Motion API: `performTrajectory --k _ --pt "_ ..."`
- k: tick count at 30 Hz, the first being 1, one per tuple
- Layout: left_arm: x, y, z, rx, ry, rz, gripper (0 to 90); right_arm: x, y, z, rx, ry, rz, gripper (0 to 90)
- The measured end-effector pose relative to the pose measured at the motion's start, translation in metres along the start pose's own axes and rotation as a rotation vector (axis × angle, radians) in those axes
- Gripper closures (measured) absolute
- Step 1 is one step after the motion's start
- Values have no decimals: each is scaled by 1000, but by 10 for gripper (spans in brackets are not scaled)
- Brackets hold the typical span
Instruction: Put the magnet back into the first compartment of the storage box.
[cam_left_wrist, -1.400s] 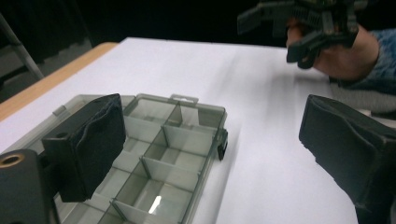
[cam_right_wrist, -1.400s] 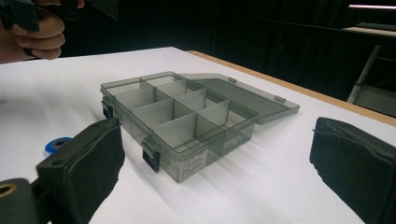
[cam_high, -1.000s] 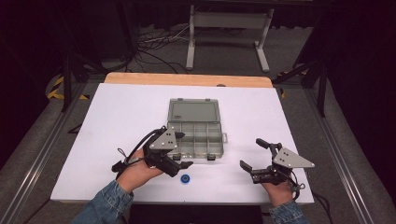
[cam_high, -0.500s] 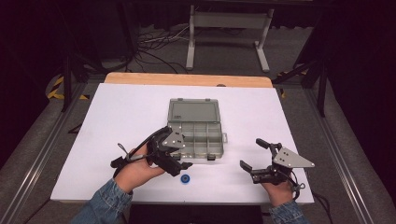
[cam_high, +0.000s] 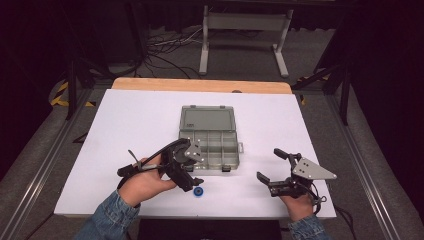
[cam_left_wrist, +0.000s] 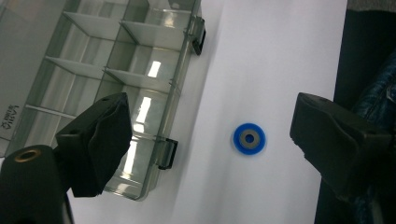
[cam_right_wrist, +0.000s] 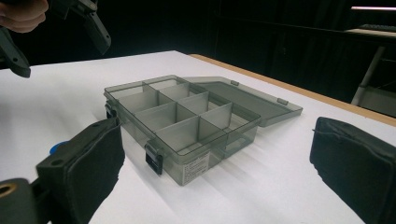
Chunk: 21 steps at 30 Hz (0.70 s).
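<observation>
Jaws of the left gripper (cam_high: 186, 172) stand wide apart, pointing down over the near edge of the surface (cam_high: 125, 120), with nothing between them. Seen in the left gripper view, a small blue ring (cam_left_wrist: 249, 138) with a grey centre lies flat on the white surface between the two jaws, touching neither, just beside the latched front wall of the compartment box (cam_left_wrist: 116, 70). That clear grey box (cam_high: 209, 145) sits at the middle of the surface, lid laid open toward the far edge, compartments empty. Near the near right corner, the right gripper (cam_high: 272, 167) is also spread wide and holds nothing.
</observation>
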<state>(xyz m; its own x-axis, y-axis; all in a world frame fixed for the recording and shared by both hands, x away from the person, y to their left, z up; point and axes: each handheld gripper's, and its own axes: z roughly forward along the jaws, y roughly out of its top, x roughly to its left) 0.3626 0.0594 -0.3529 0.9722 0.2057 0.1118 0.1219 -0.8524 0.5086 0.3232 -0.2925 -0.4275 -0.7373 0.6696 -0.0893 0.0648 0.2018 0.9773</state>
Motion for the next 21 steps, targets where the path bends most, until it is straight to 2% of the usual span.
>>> performTrajectory --k 1,5,6,12,15,16,17,21 --pt "0 0 1 12 -17 1 137 0 0 0 0 0 1 38" --pt "-1 0 3 31 -32 9 147 0 0 0 1 0 0 38" --pt "-2 0 4 37 -30 2 149 0 0 0 1 0 -1 38" --pt "-4 1 10 82 -38 20 160 0 0 -1 -1 2 -5 38" --pt "-4 0 13 54 -60 19 160 0 0 -1 0 2 -5 38" --pt "-5 0 15 23 -91 8 160 -1 0 -1 0 2 -6 38" --pt "-6 0 16 17 -99 8 166 0 0 -1 -1 2 -6 38" --pt "-10 0 28 70 -90 32 170 0 1 -2 -5 0 -3 38"
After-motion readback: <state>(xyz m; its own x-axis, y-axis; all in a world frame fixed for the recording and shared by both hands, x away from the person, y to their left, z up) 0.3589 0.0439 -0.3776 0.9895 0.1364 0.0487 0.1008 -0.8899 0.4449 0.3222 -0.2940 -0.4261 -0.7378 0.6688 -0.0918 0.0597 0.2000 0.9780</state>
